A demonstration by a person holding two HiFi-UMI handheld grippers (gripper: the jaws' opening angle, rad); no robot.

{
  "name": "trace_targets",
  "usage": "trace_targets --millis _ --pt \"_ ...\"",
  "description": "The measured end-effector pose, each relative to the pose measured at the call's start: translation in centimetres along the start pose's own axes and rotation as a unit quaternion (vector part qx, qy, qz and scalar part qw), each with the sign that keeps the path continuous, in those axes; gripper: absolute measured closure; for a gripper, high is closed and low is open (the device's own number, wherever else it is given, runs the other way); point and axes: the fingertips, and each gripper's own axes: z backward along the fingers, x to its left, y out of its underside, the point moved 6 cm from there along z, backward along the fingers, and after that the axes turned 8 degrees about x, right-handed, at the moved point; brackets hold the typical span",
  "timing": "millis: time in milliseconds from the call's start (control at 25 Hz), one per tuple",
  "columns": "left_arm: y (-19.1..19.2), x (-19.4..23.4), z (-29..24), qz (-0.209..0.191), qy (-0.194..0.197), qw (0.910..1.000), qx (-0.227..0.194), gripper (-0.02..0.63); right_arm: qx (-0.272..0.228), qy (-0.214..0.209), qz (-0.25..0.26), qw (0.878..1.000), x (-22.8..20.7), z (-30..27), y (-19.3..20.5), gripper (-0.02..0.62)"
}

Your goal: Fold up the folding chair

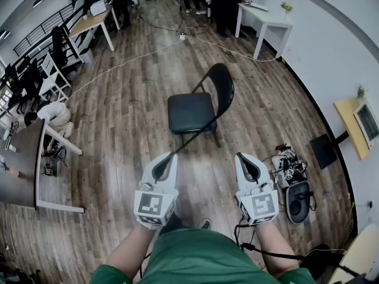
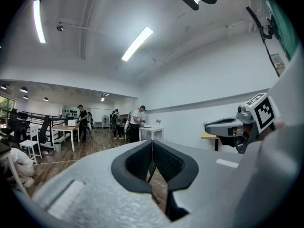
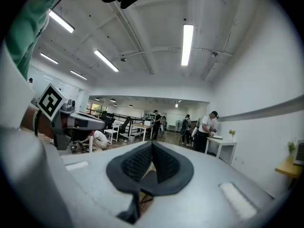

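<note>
A black folding chair point(image 1: 198, 108) stands unfolded on the wood floor in the head view, its seat toward me and its backrest at the far right. My left gripper point(image 1: 166, 157) is held level a short way in front of the seat's near edge, jaws shut and empty. My right gripper point(image 1: 244, 157) hangs beside it to the right, also shut with nothing held. In the left gripper view the black pads point(image 2: 164, 161) meet at the tips, and a thin strip of the chair frame point(image 2: 150, 169) shows behind them. The right gripper view shows its pads point(image 3: 161, 163) closed together too.
A white table point(image 1: 265, 22) stands at the far right with people near it. A desk and chairs point(image 1: 89, 25) line the far left. A person crouches by a dark table point(image 1: 23, 164) at left. Cables and gear point(image 1: 293, 179) lie on the floor right of me.
</note>
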Motion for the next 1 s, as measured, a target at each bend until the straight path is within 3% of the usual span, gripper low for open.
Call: trace_targets --millis 400,1000 --pt "1.3 6.0 -1.3 0.024 0.007 0.9996 0.011 0.594 0.011 0.027 -0.024 0.999 1.3 -3.6 -0.5 0.592" --pt "3.1 24.8 -4.3 0.055 0.015 0.9984 -0.001 0.594 0.044 0.093 -0.031 0.994 6.9 -16.3 -4.7 0.592"
